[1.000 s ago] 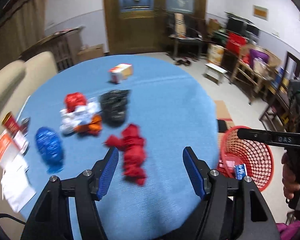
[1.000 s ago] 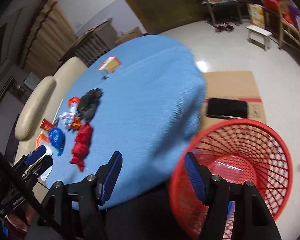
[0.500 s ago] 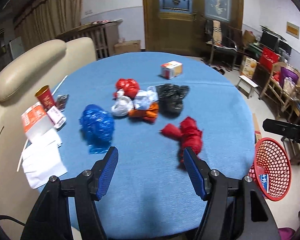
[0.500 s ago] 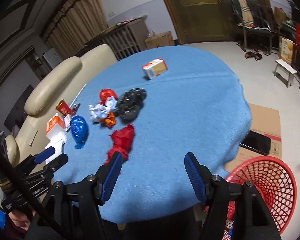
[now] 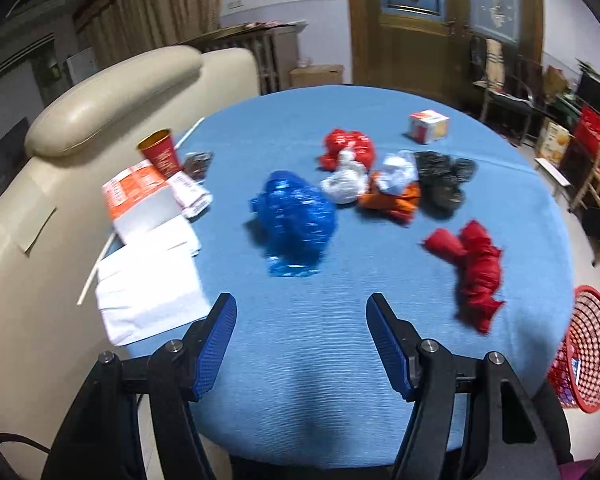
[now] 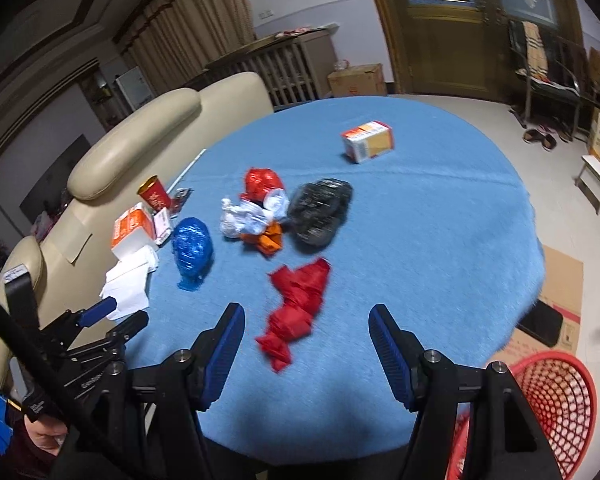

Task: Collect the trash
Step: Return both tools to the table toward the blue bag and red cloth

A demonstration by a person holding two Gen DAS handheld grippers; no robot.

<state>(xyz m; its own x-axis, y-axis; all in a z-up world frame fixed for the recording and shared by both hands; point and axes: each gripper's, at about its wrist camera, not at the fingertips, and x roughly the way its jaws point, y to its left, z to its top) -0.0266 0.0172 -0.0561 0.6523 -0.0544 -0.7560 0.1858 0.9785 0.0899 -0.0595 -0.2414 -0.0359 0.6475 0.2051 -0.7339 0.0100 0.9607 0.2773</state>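
Swinging back from the basket side over the last second, both cameras now face the round blue table (image 5: pixel 300 360) square on. Furthest left sit a carton (image 5: pixel 138 196) and napkins (image 5: pixel 148 280), then the blue bag (image 5: pixel 296 216), which the left gripper (image 5: pixel 301 344) now lines up with, fingers spread and empty. The long red bag (image 6: pixel 298 304) lies just ahead of the right gripper (image 6: pixel 306 350), equally wide and empty. The red basket (image 6: pixel 548 400) waits low right, so another pick looks imminent.
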